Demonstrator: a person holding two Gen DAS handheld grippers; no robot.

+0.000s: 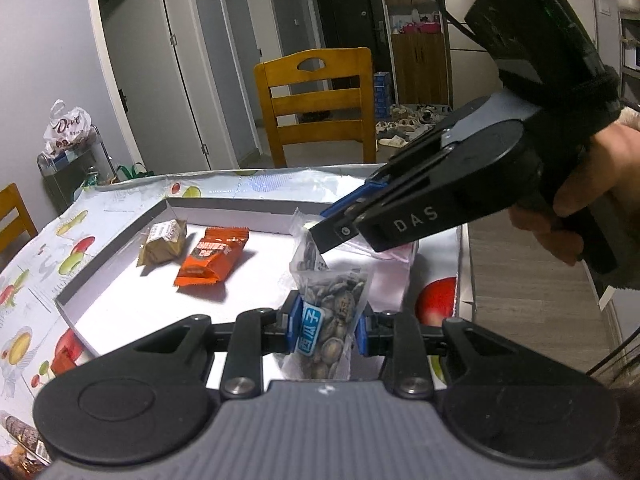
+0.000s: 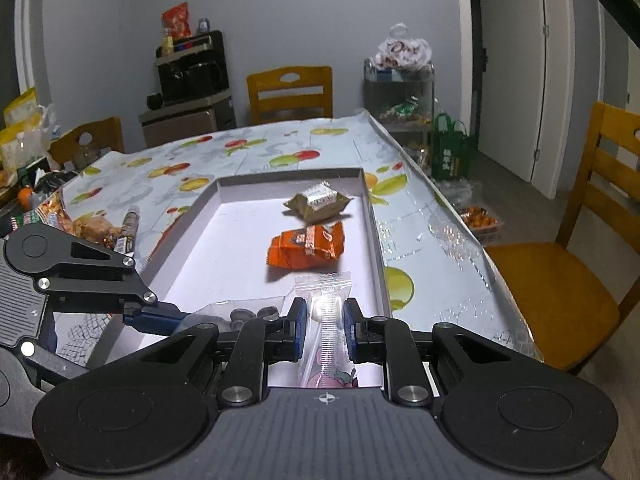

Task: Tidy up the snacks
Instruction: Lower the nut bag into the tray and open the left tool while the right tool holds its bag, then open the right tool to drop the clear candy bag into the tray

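Note:
My left gripper [image 1: 326, 320] is shut on a clear bag of striped seeds [image 1: 332, 304] with a blue label, held upright over the near end of a shallow white tray [image 1: 116, 252]. My right gripper [image 1: 324, 236], held by a hand, comes in from the right, its tip beside the seed bag's top. In the right wrist view my right gripper [image 2: 325, 322] is shut on a clear packet with pink print [image 2: 326, 292]. The left gripper [image 2: 160, 316] and seed bag [image 2: 244, 314] sit to its left. An orange snack [image 2: 308, 246] and an olive-brown snack [image 2: 318, 202] lie in the tray [image 2: 188, 224].
The table has a fruit-print cover [image 2: 260, 152]. More snacks are piled at its left side [image 2: 84, 228]. Wooden chairs stand at the far end [image 1: 316, 104] and along the right [image 2: 560, 280]. A metal cart with a white shopping bag [image 2: 400, 54] stands near the far corner.

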